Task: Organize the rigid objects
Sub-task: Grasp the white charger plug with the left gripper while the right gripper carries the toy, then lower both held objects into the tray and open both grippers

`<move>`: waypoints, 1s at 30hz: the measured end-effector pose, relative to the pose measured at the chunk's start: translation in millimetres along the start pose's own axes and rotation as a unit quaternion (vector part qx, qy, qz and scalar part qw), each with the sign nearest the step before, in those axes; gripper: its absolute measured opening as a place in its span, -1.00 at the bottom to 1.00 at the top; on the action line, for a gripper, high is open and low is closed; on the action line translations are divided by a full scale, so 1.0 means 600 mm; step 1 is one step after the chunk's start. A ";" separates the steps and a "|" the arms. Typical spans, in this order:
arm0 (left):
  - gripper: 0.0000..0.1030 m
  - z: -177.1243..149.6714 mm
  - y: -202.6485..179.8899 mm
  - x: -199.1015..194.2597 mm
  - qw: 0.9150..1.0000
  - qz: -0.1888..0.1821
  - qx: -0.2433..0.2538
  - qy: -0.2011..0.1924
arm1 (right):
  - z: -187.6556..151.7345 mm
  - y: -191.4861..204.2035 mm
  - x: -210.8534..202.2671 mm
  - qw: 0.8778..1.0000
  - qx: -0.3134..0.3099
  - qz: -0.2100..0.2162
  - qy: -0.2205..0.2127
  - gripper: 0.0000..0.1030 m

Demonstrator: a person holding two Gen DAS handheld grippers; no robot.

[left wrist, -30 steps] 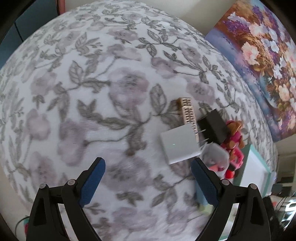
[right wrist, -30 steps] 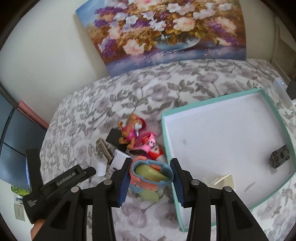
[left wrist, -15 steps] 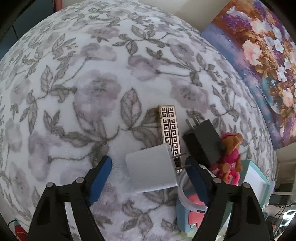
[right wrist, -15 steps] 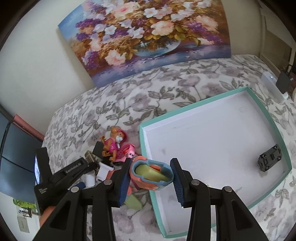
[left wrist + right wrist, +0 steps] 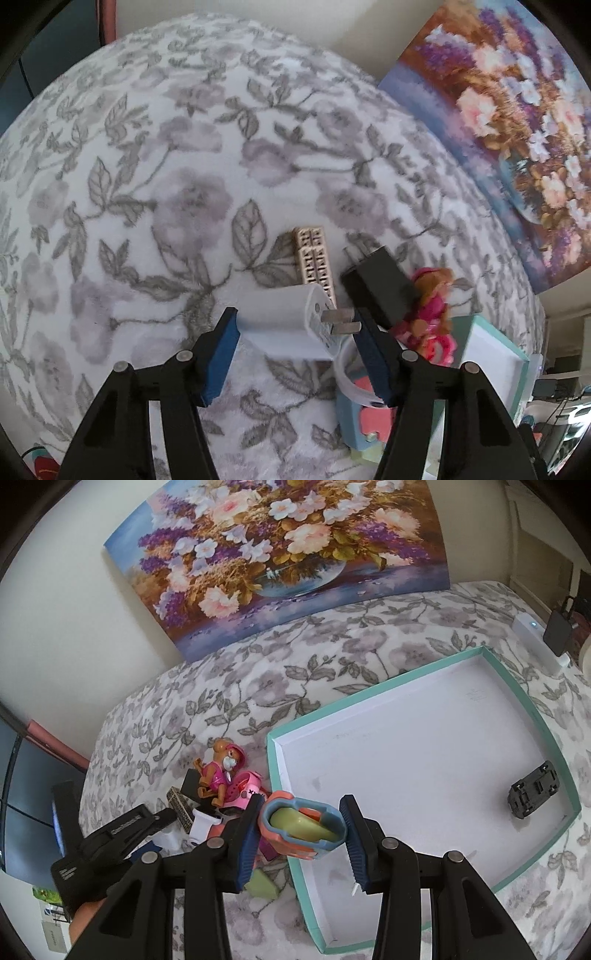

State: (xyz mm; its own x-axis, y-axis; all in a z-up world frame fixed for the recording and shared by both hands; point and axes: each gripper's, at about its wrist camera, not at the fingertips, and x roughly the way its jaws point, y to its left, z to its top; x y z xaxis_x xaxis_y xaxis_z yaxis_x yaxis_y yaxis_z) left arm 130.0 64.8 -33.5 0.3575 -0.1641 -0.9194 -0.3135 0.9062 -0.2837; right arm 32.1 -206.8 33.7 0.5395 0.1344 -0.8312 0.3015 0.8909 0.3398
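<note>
My left gripper (image 5: pixel 295 345) jaws closing around white charger (image 5: pixel 291 325), newly between them, lower centre. Right gripper (image 5: pixel 299 830) jaws clamped on toy (image 5: pixel 304 829), now over teal box (image 5: pixel 532 705) edge; drop-off next.

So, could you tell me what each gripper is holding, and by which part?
Right gripper: toy, by its sides. Left gripper: closing around the white charger, not yet gripping.

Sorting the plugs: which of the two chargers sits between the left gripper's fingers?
The white charger, prongs toward the right finger, sits in the closing left gripper. The black charger lies outside it, by the toy dog.
</note>
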 end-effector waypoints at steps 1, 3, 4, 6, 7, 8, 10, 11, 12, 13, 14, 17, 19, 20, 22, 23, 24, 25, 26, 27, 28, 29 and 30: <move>0.24 0.000 -0.005 -0.013 1.000 -0.003 0.004 -0.010 | 0.002 -0.002 -0.005 1.000 0.002 0.001 -0.004 -0.14; 0.24 -0.002 -0.014 -0.033 1.000 -0.008 0.014 -0.024 | 0.006 -0.007 -0.015 1.000 0.005 0.003 -0.013 -0.14; 0.24 -0.004 -0.022 -0.047 0.999 -0.015 0.020 -0.034 | 0.008 -0.010 -0.019 1.000 0.006 0.003 -0.017 -0.14; 0.24 -0.012 -0.036 -0.067 0.998 -0.024 0.032 -0.046 | 0.012 -0.017 -0.027 1.000 0.011 0.001 -0.024 -0.14; 0.24 -0.017 -0.043 -0.074 0.998 -0.027 0.039 -0.051 | 0.014 -0.023 -0.029 1.000 0.015 -0.001 -0.026 -0.14; 0.24 -0.022 -0.052 -0.079 0.997 -0.029 0.047 -0.054 | 0.015 -0.027 -0.030 0.999 0.017 -0.004 -0.027 -0.14; 0.24 -0.035 -0.074 -0.086 0.996 -0.034 0.067 -0.055 | 0.017 -0.040 -0.031 0.999 0.025 -0.011 -0.028 -0.14; 0.24 -0.043 -0.081 -0.089 0.995 -0.036 0.075 -0.055 | 0.019 -0.048 -0.032 0.999 0.029 -0.014 -0.029 -0.14; 0.24 -0.049 -0.092 -0.090 0.994 -0.038 0.084 -0.054 | 0.021 -0.057 -0.033 0.999 0.035 -0.015 -0.030 -0.14; 0.24 -0.057 -0.108 -0.087 0.993 -0.038 0.097 -0.052 | 0.023 -0.066 -0.036 0.999 0.041 -0.018 -0.031 -0.14; 0.24 -0.064 -0.119 -0.085 0.992 -0.037 0.106 -0.050 | 0.024 -0.073 -0.037 0.998 0.044 -0.021 -0.033 -0.14; 0.24 -0.092 -0.157 -0.082 0.988 -0.033 0.143 -0.046 | 0.029 -0.100 -0.044 0.997 0.055 -0.045 -0.039 -0.14; 0.24 -0.113 -0.185 -0.079 0.984 -0.032 0.169 -0.042 | 0.031 -0.119 -0.047 0.995 0.061 -0.064 -0.044 -0.14; 0.24 -0.119 -0.195 -0.078 0.983 -0.032 0.177 -0.041 | 0.033 -0.130 -0.049 0.994 0.066 -0.072 -0.045 -0.14; 0.24 -0.135 -0.218 -0.073 0.979 -0.030 0.198 -0.038 | 0.035 -0.156 -0.054 0.992 0.080 -0.081 -0.048 -0.14; 0.24 -0.145 -0.232 -0.071 0.977 -0.029 0.210 -0.037 | 0.037 -0.166 -0.056 0.992 0.084 -0.083 -0.049 -0.14; 0.24 -0.153 -0.243 -0.069 0.974 -0.028 0.221 -0.035 | 0.038 -0.177 -0.060 0.991 0.089 -0.087 -0.051 -0.14; 0.25 -0.160 -0.253 -0.066 0.972 -0.028 0.230 -0.033 | 0.039 -0.187 -0.063 0.990 0.094 -0.090 -0.053 -0.14; 0.25 -0.167 -0.262 -0.063 0.970 -0.027 0.238 -0.030 | 0.041 -0.199 -0.066 0.989 0.100 -0.094 -0.056 -0.14; 0.25 -0.171 -0.268 -0.060 0.970 -0.026 0.241 -0.028 | 0.041 -0.207 -0.068 0.988 0.104 -0.096 -0.058 -0.14; 0.24 -0.178 -0.278 -0.055 0.969 -0.027 0.245 -0.023 | 0.041 -0.217 -0.072 0.987 0.109 -0.099 -0.060 -0.14; 0.25 -0.184 -0.286 -0.052 0.968 -0.029 0.249 -0.020 | 0.040 -0.224 -0.074 0.987 0.113 -0.101 -0.061 -0.14; 0.25 -0.188 -0.293 -0.048 0.967 -0.029 0.252 -0.018 | 0.040 -0.231 -0.076 0.986 0.116 -0.103 -0.063 -0.14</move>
State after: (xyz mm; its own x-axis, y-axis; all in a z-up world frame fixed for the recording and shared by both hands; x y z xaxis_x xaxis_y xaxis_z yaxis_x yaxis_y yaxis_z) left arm 75.2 -133.7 12.2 0.3945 -0.2151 -0.8934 0.1739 0.9721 -0.1572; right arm -15.6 -346.9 35.1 0.5366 -0.1069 -0.8371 0.5790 0.7682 0.2731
